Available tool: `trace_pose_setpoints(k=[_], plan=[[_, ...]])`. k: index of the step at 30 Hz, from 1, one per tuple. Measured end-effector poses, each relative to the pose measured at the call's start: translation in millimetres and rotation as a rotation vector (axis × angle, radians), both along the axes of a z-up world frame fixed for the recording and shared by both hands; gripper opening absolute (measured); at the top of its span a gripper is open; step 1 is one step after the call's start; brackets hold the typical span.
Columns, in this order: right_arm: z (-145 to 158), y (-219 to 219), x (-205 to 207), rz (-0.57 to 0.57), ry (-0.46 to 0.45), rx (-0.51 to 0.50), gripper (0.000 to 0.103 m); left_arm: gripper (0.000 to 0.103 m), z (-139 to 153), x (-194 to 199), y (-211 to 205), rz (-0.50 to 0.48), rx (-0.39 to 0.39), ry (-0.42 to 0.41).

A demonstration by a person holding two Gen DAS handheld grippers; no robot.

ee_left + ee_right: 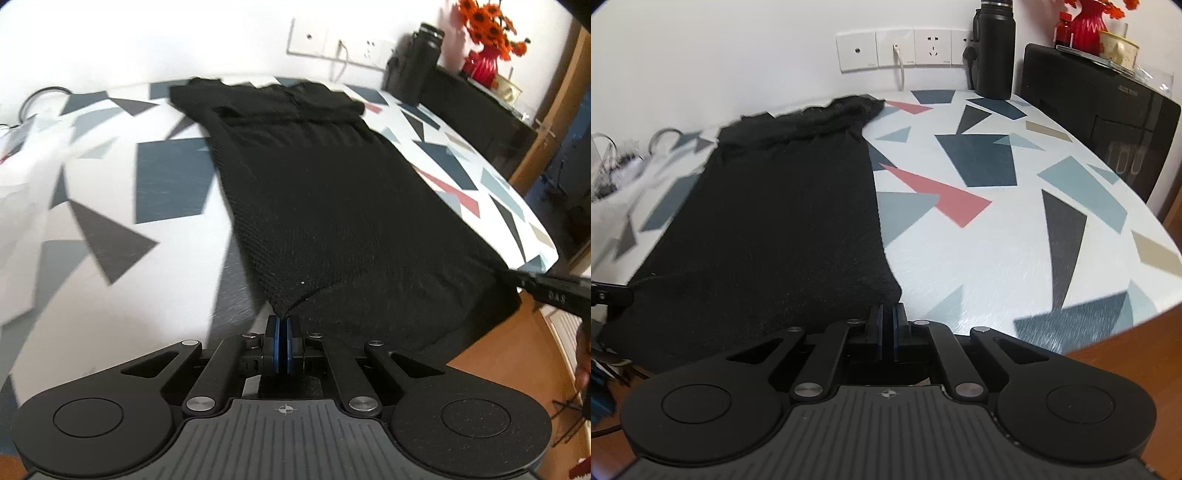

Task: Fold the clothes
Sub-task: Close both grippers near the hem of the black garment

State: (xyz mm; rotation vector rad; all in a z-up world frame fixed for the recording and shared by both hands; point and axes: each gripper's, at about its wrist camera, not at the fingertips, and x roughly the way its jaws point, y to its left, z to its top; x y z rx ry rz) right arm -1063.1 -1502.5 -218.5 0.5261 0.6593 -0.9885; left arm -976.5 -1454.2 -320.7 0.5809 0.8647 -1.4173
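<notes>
A: Big surface (pixel 960 258) w/ the triangle print, black knit garment (pixel 314 192) flat on it, near hem hanging over the edge?

B: Yep. Soft, light, floppy, prob. a bit stretchy. It'll sag wherever it's not held, so the hem corners are the spots to take.

A: And the tongs?

B: Left tongs (pixel 283 323) closed on the hem's left corner, cloth puckered at the pads. Right tongs (pixel 888 314) closed on the right corner, it seems.
</notes>
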Motion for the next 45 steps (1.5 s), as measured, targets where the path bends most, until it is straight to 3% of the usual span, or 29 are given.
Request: trace_pose_setpoints(k=[7, 14, 18, 24, 31, 37, 41, 45], plan=[[14, 55, 3, 0.023, -0.085, 0.033, 0.003, 0.003, 24, 31, 48, 0.043, -0.071, 0.031], [80, 84, -5, 0.031, -0.266, -0.078, 0.003, 0.002, 86, 45, 82, 0.029, -0.230, 0.062], [108, 97, -11, 0.043, -0.299, -0.132, 0.003, 0.002, 109, 41, 103, 0.004, -0.281, 0.087], [125, 112, -18, 0.051, -0.322, -0.127, 0.003, 0.002, 129, 54, 118, 0.052, -0.323, 0.182], [141, 79, 4, 0.023, -0.392, -0.188, 0.003, 0.002, 151, 66, 79, 0.057, -0.381, 0.089], [153, 28, 36, 0.003, -0.380, -0.219, 0.003, 0.002, 148, 84, 25, 0.130, -0.369, 0.064], [158, -5, 55, -0.022, -0.383, -0.250, 0.003, 0.002, 148, 87, -22, 0.129, -0.378, -0.003], [140, -50, 76, -0.043, -0.366, -0.216, 0.003, 0.002, 128, 96, -80, 0.174, -0.330, -0.013]])
